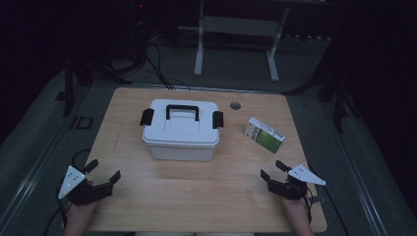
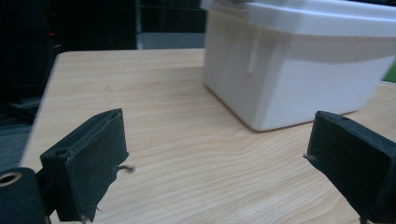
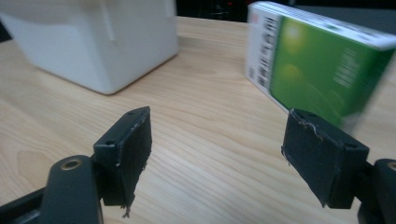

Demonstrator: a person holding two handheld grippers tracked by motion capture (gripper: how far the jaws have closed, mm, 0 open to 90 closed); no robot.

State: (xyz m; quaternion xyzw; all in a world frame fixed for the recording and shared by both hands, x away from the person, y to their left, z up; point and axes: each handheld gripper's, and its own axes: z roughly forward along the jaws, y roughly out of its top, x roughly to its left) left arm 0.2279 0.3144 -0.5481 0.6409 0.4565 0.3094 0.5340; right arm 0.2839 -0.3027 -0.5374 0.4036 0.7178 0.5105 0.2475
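high view is showing the wooden bench (image 1: 206,187) from above, and going from left to right, the left claw (image 1: 103,168) is sitting near the bench's near left corner with its jaws standing wide apart and nothing between them. further right, at the middle of the bench, the white lidded box (image 1: 181,130) with a black handle and black side clips is standing upright, well apart from both claws. to its right, the green and white carton (image 1: 265,135) is lying on the bench at an angle, just beyond the right claw (image 1: 273,169), which is hovering near the near right corner with its jaws parted and gripping nothing. left gripper view is looking along the left claw (image 2: 215,149) at the white lidded box (image 2: 299,60), apart from the jaws. right gripper view is showing the right claw (image 3: 217,149) facing bare wood, with the white lidded box (image 3: 93,37) off to one side and the green and white carton (image 3: 322,65) close ahead, not touching the jaws.
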